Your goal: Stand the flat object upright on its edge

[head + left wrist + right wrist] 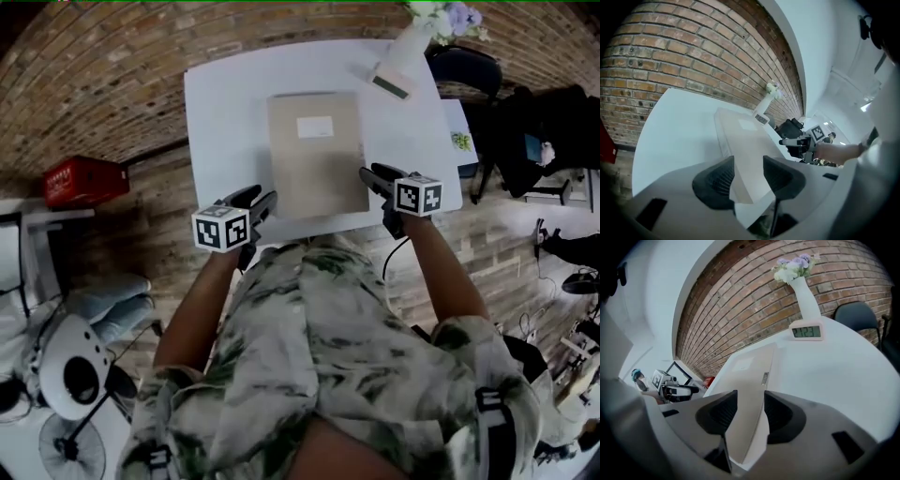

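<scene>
- Position of the flat object (317, 155): lying flat on the white bench (225, 112), not on its edge, broad tan face up, pale label (314, 127) toward its far end.
- Position of the left hand-held gripper (265, 201): at the near left corner of the flat object, pointing forward and downward over it.
- State of the left hand-held gripper (748, 161): jaws spread; near left corner of the flat object (745, 140) visible in the gap; neither pad seen pressing on it.
- Position of the right hand-held gripper (369, 175): at the right edge of the flat object, close to its near right corner, angled downward.
- State of the right hand-held gripper (750, 397): jaws spread; right edge of the flat object (750, 376) running through the gap; no clamping visible.
- Beyond the far right corner of the flat object, apart from it: digital clock (806, 331) and, just behind it, white vase (806, 294) with flowers.
</scene>
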`<state>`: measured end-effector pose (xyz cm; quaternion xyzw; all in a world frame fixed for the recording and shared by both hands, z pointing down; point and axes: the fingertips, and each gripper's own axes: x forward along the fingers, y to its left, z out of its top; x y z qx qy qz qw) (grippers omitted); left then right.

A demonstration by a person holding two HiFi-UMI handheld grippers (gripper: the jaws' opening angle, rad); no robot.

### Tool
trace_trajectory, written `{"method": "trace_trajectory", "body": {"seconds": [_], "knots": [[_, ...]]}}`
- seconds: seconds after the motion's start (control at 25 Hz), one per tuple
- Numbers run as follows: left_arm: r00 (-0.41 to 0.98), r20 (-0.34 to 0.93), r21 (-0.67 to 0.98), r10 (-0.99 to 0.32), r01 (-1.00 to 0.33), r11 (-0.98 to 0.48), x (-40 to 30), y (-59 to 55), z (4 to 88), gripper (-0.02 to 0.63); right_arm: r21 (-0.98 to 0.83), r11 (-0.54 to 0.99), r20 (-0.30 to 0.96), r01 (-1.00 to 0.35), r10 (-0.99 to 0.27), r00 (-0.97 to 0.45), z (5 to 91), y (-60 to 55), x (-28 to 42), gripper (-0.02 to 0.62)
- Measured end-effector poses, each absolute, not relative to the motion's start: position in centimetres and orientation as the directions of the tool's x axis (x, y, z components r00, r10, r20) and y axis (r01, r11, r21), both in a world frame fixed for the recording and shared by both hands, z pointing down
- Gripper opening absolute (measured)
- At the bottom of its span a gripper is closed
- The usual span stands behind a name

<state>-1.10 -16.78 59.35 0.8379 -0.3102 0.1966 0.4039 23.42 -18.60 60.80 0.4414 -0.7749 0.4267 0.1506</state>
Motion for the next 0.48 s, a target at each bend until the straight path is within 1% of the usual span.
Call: {"method": "trace_trajectory", "body": {"seconds": [0.48], "knots": [[0.717, 0.629, 0.606, -0.301, -0.694, -0.389, 1.4, -22.6, 63.8, 0.212, -0.622, 0.217, 0.633, -0.752, -0.427, -0.646, 64.5, -23.4, 23.8, 0.221]]}}
